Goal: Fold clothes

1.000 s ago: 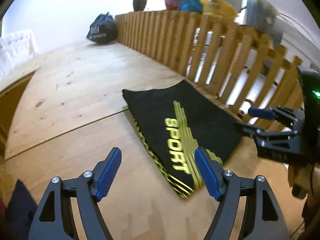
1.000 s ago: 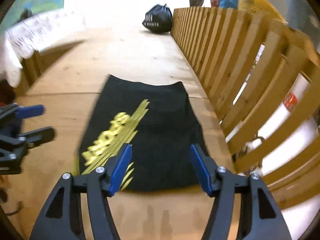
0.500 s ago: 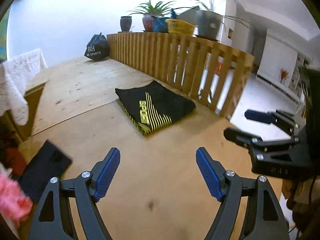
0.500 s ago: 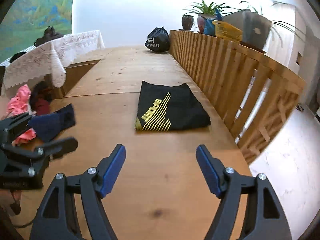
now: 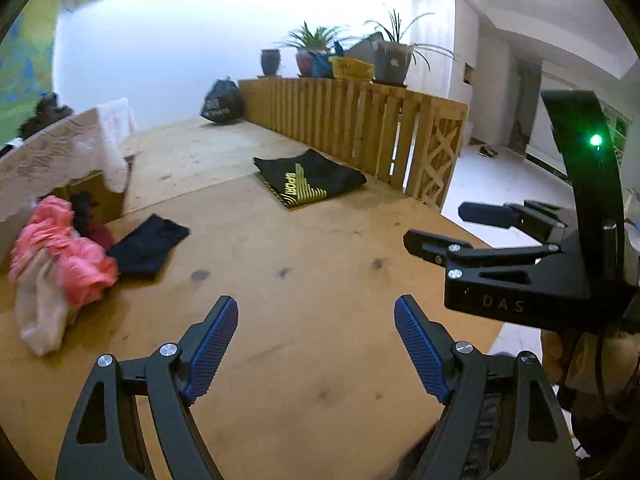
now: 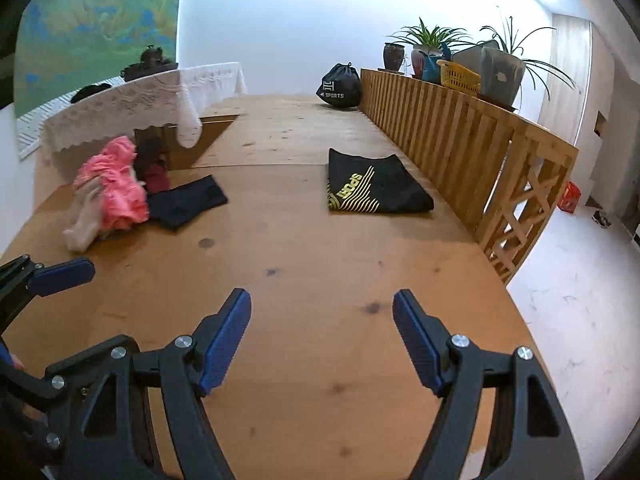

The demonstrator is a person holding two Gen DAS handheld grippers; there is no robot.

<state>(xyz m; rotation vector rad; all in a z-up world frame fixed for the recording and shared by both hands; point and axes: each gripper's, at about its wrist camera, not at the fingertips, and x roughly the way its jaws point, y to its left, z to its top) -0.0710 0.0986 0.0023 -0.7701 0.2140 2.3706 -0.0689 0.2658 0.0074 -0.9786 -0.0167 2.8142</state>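
A folded black garment with yellow "SPORT" stripes (image 5: pixel 310 179) lies on the wooden table by the slatted fence; it also shows in the right wrist view (image 6: pixel 376 188). A pile of pink and pale clothes (image 5: pixel 56 264) with a dark navy garment (image 5: pixel 150 246) lies at the table's left; the pile (image 6: pixel 110 196) and navy garment (image 6: pixel 188 202) show in the right wrist view too. My left gripper (image 5: pixel 316 336) is open and empty above bare table. My right gripper (image 6: pixel 322 328) is open and empty, also seen from the left wrist (image 5: pixel 436 226).
A wooden slatted fence (image 6: pixel 452 136) runs along the table's right edge, with potted plants and a yellow basket (image 6: pixel 460 76) on top. A black sports bag (image 6: pixel 339 87) sits at the far end. A lace-covered table (image 6: pixel 132 100) stands at left. White floor lies beyond the right edge.
Both grippers have pulled back far from the folded black garment, which now lies distant. The clothes pile at the left has come into view. Both grippers stay open.
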